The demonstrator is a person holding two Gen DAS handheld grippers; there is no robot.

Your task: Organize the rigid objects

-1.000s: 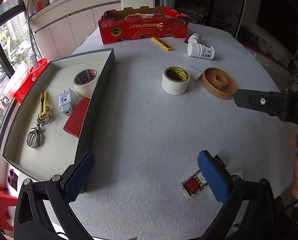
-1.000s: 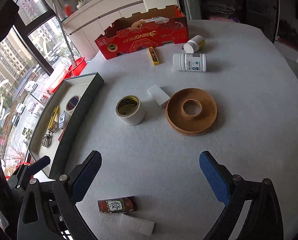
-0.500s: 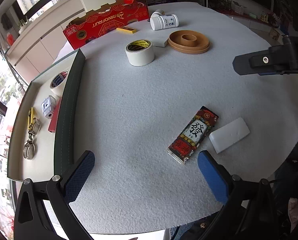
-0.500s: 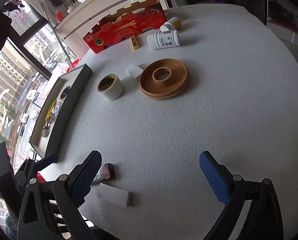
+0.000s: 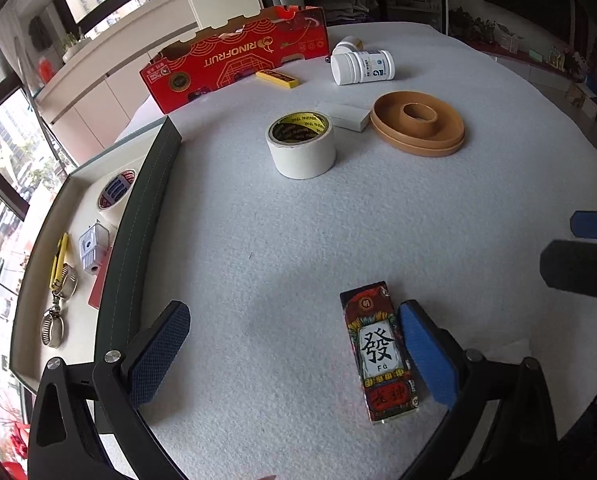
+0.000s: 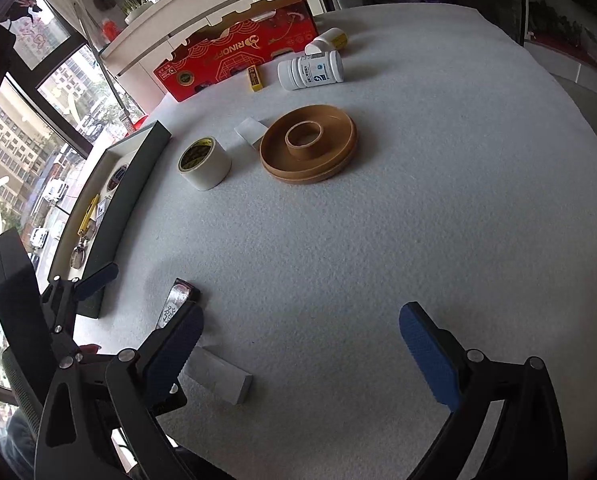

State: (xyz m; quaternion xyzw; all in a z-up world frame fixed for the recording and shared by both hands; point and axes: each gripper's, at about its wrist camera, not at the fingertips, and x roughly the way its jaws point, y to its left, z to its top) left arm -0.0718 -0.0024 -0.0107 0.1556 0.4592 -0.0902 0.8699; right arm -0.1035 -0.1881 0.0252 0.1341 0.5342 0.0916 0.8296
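One round grey felt table (image 5: pixel 378 220), window wall (image 6: pixel 30 128) leftward

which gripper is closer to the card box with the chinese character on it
Left. The left gripper straddles the card box, one finger beside it; the right gripper hangs open off to its side.

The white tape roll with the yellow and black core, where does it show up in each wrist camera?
Left wrist view: the white tape roll stands upper centre on the table, left of the brown ring dish.
Right wrist view: the white tape roll stands upper left, again left of the brown ring dish.
Shared landmark: the red fruit carton behind it.
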